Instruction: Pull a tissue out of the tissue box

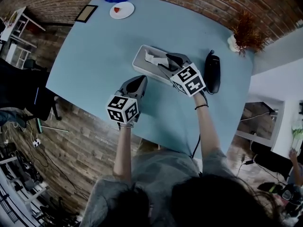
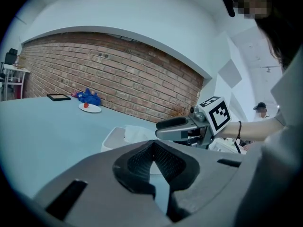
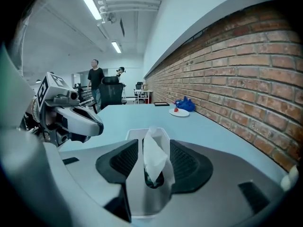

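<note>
Right gripper view | right tongs (image 3: 154, 161) spread, tissue (image 3: 156, 143) upright between them, unpinched, rising from tissue box (image 3: 134, 134) just ahead on tabletop (image 3: 113, 117) | left tongs (image 2: 151, 148) closed, empty, short of box | right hand nearer

Both your forearms reach forward, the left forearm (image 1: 124, 148) nearly straight ahead and the right forearm (image 1: 208, 131) angled a little inward. Your left gripper (image 1: 140, 78) sits nearer to you, pointing ahead and slightly down, its jaws together at the tips. Your right gripper (image 1: 166, 60) reaches further out and tips down more steeply. Its jaws stand wide apart, with a tissue (image 3: 155, 152) upright between them, not pinched.
</note>
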